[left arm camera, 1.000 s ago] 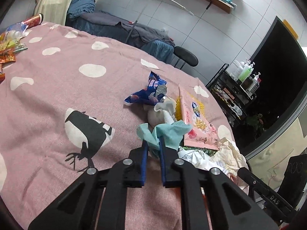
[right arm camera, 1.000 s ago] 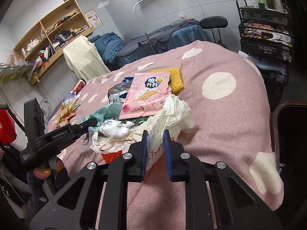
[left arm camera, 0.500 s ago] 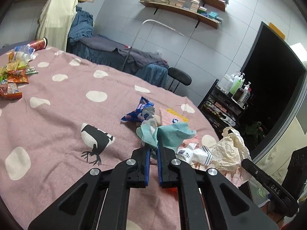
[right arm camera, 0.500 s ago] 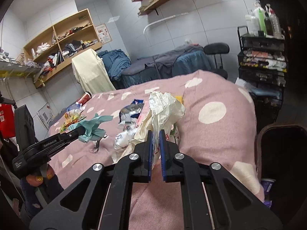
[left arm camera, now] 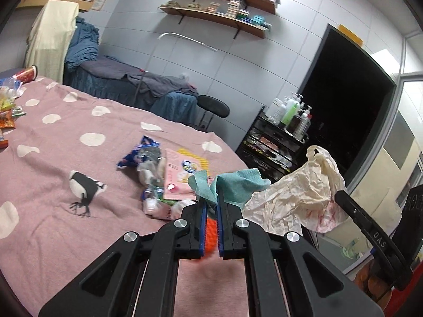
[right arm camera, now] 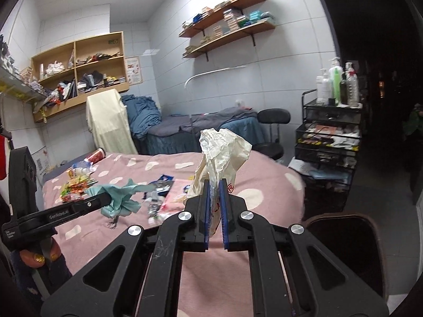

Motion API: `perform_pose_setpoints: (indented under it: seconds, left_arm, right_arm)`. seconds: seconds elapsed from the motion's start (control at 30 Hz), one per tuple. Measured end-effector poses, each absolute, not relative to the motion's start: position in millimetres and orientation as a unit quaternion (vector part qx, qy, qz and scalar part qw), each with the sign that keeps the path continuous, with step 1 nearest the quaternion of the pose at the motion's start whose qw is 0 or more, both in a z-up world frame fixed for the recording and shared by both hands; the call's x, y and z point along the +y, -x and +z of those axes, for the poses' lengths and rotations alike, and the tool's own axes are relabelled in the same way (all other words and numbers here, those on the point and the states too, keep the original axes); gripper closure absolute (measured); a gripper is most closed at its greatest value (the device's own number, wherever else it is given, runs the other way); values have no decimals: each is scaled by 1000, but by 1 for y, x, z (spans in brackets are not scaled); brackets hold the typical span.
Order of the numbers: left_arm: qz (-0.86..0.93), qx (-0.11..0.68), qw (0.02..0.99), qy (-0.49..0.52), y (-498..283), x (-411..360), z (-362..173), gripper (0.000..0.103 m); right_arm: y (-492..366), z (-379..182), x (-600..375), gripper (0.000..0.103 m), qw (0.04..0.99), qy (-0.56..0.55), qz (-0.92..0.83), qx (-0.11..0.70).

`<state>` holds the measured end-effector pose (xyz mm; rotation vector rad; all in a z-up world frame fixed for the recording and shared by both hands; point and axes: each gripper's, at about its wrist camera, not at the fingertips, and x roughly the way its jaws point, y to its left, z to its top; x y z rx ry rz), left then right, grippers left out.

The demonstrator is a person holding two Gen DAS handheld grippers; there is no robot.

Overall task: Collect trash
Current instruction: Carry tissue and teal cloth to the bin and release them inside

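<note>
My left gripper [left arm camera: 210,203] is shut on a crumpled teal cloth [left arm camera: 235,186] and holds it above the pink spotted bed cover [left arm camera: 66,158]; it also shows in the right wrist view [right arm camera: 120,198]. My right gripper [right arm camera: 214,185] is shut on a cream plastic bag [right arm camera: 222,150], lifted off the bed; the bag hangs at the right of the left wrist view [left arm camera: 296,195]. A pile of trash stays on the cover: a pink snack packet [left arm camera: 182,174], a blue wrapper [left arm camera: 144,152] and white scraps [left arm camera: 153,203].
A dark bin [right arm camera: 346,240] stands by the bed at the lower right. More snack packets [right arm camera: 76,185] and a red can [right arm camera: 96,155] lie at the bed's far end. A black trolley with bottles [right arm camera: 330,137] and a stool [right arm camera: 272,116] stand beyond.
Both grippers have risen from the trash pile. The left one lifted the teal cloth and the right one closed on the cream bag and pulled it up off the bed.
</note>
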<state>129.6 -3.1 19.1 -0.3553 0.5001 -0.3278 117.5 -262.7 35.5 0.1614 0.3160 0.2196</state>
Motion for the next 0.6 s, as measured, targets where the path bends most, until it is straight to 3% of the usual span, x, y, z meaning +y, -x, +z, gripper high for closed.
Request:
perform_pose_setpoints:
  seconds: [0.37,0.6]
  left_arm:
    - [-234,255,928,137,-130,-68,18,96]
    - [-271,272,916,113,-135,-106,10,96]
  right_arm:
    - [-92,37,-333,95,989,-65,-30,132]
    - [-97,8,-370,95,977,-53,-119,170]
